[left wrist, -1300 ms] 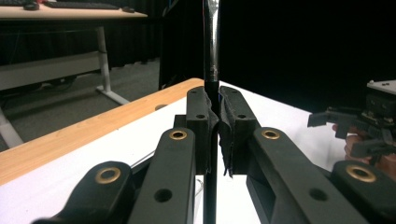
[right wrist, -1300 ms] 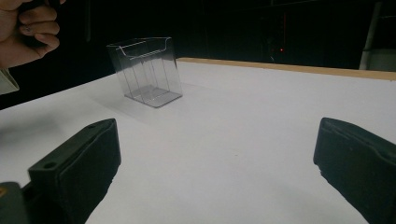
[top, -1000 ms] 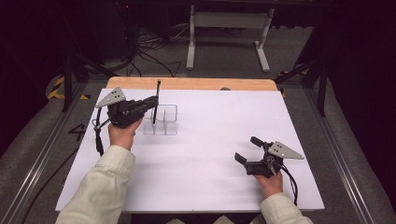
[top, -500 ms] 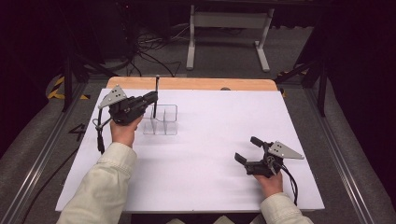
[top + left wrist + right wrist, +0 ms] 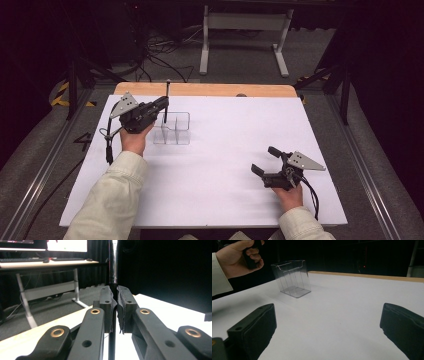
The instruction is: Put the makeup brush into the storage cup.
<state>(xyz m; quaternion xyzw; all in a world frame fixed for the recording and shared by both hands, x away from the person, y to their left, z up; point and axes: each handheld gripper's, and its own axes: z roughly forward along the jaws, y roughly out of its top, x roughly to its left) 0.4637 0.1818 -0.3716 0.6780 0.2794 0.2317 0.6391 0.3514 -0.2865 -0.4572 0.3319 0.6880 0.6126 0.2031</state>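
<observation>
My left gripper (image 5: 163, 104) is shut on a thin black pen (image 5: 166, 100), held upright above the back of a clear plastic holder (image 5: 172, 128) with compartments. In the left gripper view the pen (image 5: 113, 270) stands pinched between the pads (image 5: 108, 305) of that gripper (image 5: 114, 311). The pen's lower end hangs at the holder's left compartment; whether it touches the bottom is unclear. My right gripper (image 5: 266, 161) rests open near the front right of the table, nothing between its jaws. From the right gripper view the holder (image 5: 291, 277) stands ahead, the person's left hand (image 5: 239, 255) above it.
White paper (image 5: 225, 165) covers the table, with a wooden edge (image 5: 210, 90) showing at the back. Behind the table stand a metal desk frame (image 5: 240, 35) and floor cables (image 5: 155, 60). A dark rail (image 5: 45, 165) runs along the left side.
The left gripper with the pen has crept slightly back and up over the holder. The right gripper has stayed still.
</observation>
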